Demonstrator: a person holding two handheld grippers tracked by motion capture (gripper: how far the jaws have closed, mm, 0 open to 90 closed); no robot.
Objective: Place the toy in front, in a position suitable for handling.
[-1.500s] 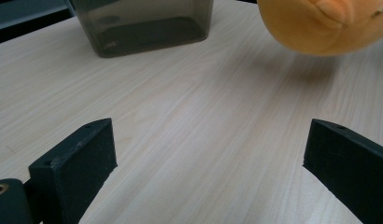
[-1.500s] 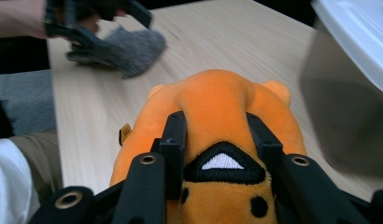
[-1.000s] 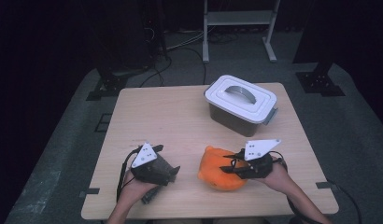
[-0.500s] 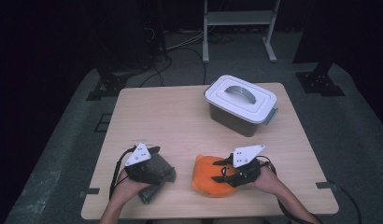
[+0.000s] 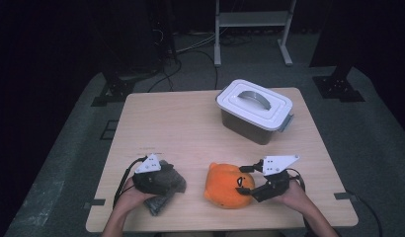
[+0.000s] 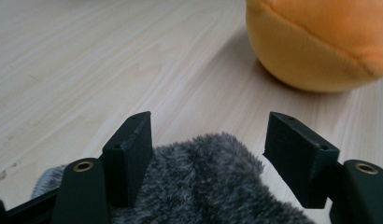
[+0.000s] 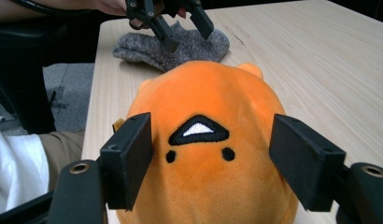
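Observation:
An orange plush toy (image 5: 225,185) with a small stitched face (image 7: 203,154) rests on the wooden table (image 5: 181,128) near its front edge. My right gripper (image 5: 246,181) straddles it from the right. Its jaws have just been opening, and both pads stand off the plush (image 7: 210,149). To the left lies a grey fuzzy sock (image 5: 163,185). My left gripper (image 5: 168,180) is lowered over the sock. Its jaws have just been closing with the sock (image 6: 203,186) between them; one pad brushes the fur and the other stands just clear. The right gripper view also shows the left gripper (image 7: 187,37) over the sock (image 7: 180,51).
A grey storage box with a white handled lid (image 5: 255,111) stands at the back right of the table. Bare wood spans the middle and back left. The floor around is dark, with cables and a metal stand behind.
Both hands have sunk toward the table. The right jaws have spread off the orange plush, which now rests a little further left. The left jaws have narrowed around the grey sock.

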